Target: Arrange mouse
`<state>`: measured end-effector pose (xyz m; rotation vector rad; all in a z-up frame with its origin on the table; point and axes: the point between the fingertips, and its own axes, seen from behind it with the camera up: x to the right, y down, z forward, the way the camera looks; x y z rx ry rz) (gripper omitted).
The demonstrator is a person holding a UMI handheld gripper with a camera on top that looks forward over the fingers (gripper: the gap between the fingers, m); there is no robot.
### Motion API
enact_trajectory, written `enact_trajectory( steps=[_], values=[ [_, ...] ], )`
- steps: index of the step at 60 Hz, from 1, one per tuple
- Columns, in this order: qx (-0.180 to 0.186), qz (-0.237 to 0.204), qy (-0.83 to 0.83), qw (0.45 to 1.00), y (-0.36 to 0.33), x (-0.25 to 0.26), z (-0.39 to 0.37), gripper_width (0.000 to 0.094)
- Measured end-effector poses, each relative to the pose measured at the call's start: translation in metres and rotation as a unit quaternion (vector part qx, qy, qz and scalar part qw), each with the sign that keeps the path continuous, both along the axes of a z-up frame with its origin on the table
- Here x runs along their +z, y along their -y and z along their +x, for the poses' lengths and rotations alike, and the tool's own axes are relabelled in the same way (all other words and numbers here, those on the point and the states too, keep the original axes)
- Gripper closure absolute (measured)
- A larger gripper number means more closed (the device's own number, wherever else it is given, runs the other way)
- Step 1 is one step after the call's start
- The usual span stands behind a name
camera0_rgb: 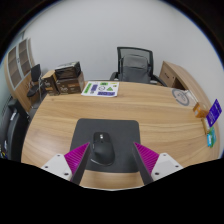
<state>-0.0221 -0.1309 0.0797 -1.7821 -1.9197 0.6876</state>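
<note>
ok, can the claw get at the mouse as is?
Probably yes. The mouse sits on the black mat between the open claw fingers, with a gap on each side and nothing in between.

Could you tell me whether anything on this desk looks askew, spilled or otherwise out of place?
Nothing stands out. The black mouse sits upright on the dark mouse pad, between the open tongs with a gap on each side. The pad lies roughly square to the wooden table. Nothing looks spilled or damaged.
</note>
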Motion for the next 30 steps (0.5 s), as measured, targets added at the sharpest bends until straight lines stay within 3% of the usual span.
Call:
enact_trajectory(
  steps=[17,30],
  values=[
    [-0.024,0.008,-0.003,1.000,-0.069,0.122,0.129,0.0080],
    [-0.058,0.008,-0.013,0.998,-0.102,0.154,0.206,0.0078]
  ],
)
